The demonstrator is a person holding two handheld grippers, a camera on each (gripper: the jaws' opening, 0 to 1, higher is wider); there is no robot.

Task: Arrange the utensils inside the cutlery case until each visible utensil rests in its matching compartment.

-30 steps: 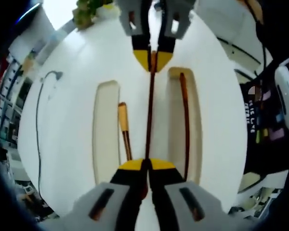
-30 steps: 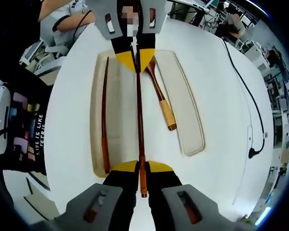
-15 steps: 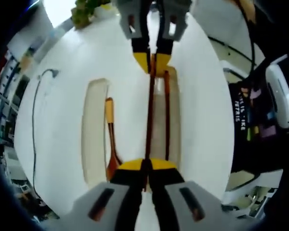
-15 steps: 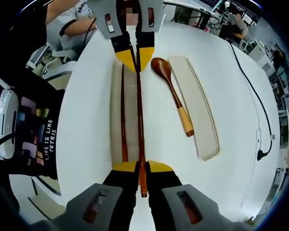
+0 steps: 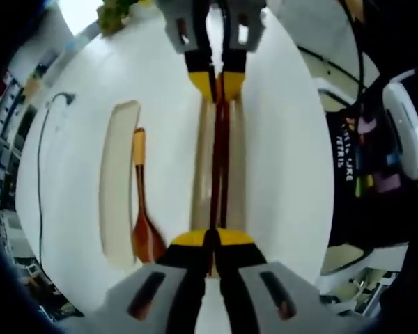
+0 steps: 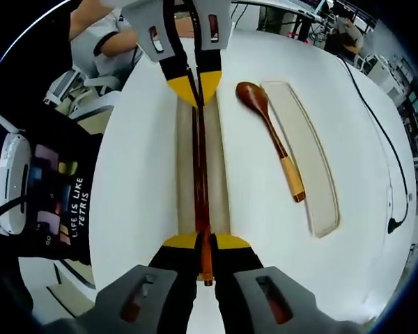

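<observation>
A dark brown chopstick [image 5: 217, 153] is held at both ends, directly over the long beige case half [image 5: 201, 160] on the white table. My left gripper [image 5: 210, 240] is shut on one end and my right gripper [image 6: 200, 242] on the other. Each gripper shows at the top of the other's view: the right gripper [image 5: 217, 80], the left gripper [image 6: 195, 83]. A second chopstick [image 5: 226, 188] lies in the same case half [image 6: 221, 174], almost hidden under the held chopstick [image 6: 200, 167]. A wooden spoon [image 5: 143, 209] [image 6: 273, 136] lies on the table beside the other case half [image 5: 115, 174] [image 6: 305, 153].
The round white table [image 5: 279, 139] drops off on all sides. A black cable [image 5: 42, 139] [image 6: 397, 188] trails across it. A black device with coloured keys [image 6: 52, 188] [image 5: 366, 160] stands off the table's edge. A seated person [image 6: 104, 35] is beyond the far rim.
Both grippers, still shut on the chopstick, have carried it sideways until it lines up over the case half, above the chopstick lying there. The spoon has not moved.
</observation>
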